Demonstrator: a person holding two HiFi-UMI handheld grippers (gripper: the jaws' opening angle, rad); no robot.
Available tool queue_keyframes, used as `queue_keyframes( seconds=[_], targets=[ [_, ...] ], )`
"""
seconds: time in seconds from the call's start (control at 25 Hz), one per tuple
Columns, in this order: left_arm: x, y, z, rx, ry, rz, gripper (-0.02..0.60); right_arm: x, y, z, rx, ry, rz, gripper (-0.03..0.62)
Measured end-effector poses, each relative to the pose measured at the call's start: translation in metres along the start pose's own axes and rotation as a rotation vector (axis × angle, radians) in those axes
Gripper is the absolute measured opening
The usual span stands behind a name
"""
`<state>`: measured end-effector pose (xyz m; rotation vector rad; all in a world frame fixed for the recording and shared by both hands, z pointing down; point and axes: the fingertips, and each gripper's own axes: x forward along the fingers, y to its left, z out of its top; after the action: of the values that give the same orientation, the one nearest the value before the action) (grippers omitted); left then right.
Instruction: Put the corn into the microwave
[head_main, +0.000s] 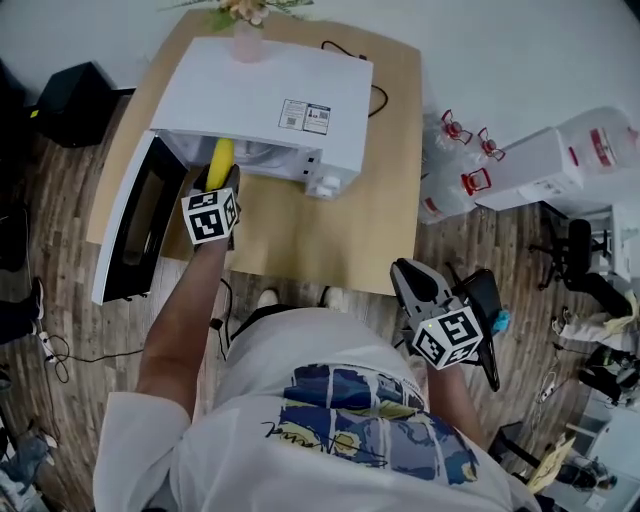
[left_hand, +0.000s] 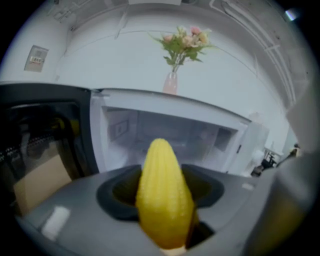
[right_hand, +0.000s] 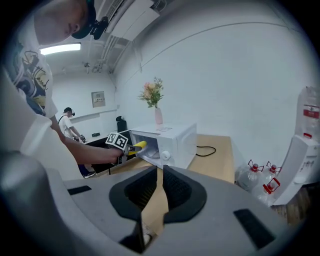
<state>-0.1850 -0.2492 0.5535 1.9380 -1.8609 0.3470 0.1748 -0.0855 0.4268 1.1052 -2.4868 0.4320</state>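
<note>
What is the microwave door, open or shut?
Open. The door swings out to the left of the microwave, and the left gripper view looks past the corn into its white inside.

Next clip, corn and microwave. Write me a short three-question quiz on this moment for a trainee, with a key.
1. True or false: the door of the microwave stands open.
2. Which gripper holds the corn? A: left. B: right. C: neither.
3. What stands on top of the microwave?

Key
1. True. The door is swung out to the side.
2. A. The left gripper has its jaws closed on the corn, whose tip is at the microwave's opening.
3. A vase of flowers.
</note>
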Motion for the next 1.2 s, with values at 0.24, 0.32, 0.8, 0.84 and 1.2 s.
queue_keyframes(
  seconds=[0.24,0.32,0.8,0.84,1.2],
  targets=[
    [0.052,0.014,0.001,0.031,0.025,0.051,0.255,-0.010,-0.025,-0.005,0.023,0.026,-0.049,0.037],
    [0.068,0.018,0.001,0.037,0.032,0.061,0.255,-0.013,-0.031,-0.006,0.022,0.034,-0.068,0.037],
    [0.130,0.036,0.002,0.125,0.068,0.071,0.256,-0.021,-0.037,-0.015,0.066,0.088,-0.156,0.037],
    [0.132,0.036,0.001,0.136,0.071,0.071,0.256,-0.021,-0.035,-0.015,0.068,0.092,-0.159,0.037],
    [0.145,0.034,0.000,0.205,0.080,0.083,0.258,-0.024,-0.035,-0.021,0.085,0.106,-0.195,0.037]
  ],
)
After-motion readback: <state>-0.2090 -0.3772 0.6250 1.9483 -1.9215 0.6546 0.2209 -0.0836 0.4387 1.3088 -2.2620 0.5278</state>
